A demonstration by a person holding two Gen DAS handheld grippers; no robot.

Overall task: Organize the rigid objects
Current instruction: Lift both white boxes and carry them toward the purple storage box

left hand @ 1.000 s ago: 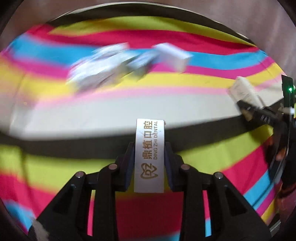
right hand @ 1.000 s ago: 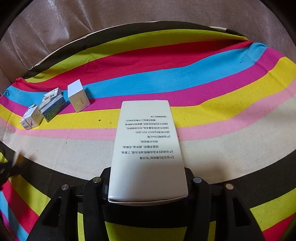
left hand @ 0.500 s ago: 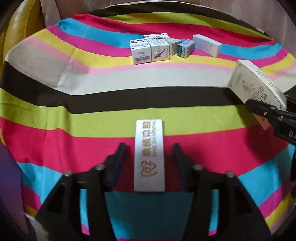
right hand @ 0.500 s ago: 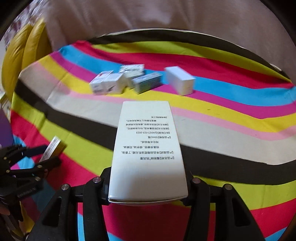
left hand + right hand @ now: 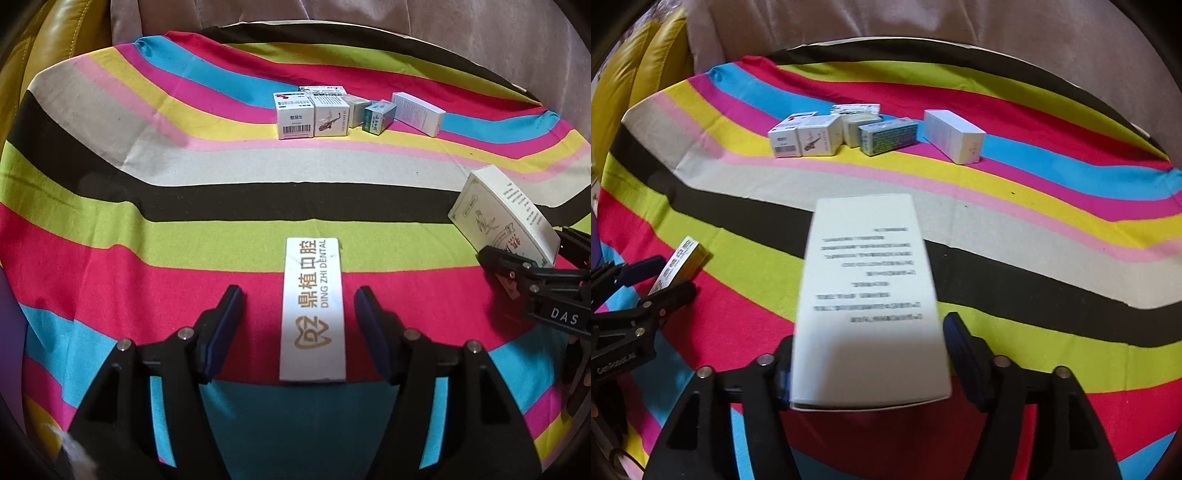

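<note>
Covering the whole surface, a striped cloth in red, blue, yellow, green, black and beige carries everything; a grey-brown backdrop rises behind its far edge and a yellow cushion shows past its far left corner.

Largest of the boxes is the cream box with printed lines on top. It sits between the fingers of the right gripper; the right pad stands slightly off its side, and whether the left pad presses on it cannot be told, so the grip is uncertain. From the left wrist view this cream box appears near the right edge of the cloth.

Next, the narrow dental box, white with gold lettering, lies flat on the red stripe between the fingers of the left gripper, whose jaws are spread wide and clear of both its sides.

Toward the far edge, a long white box lies slightly apart to the right of a tight cluster of small boxes, among them a green-blue one.
</note>
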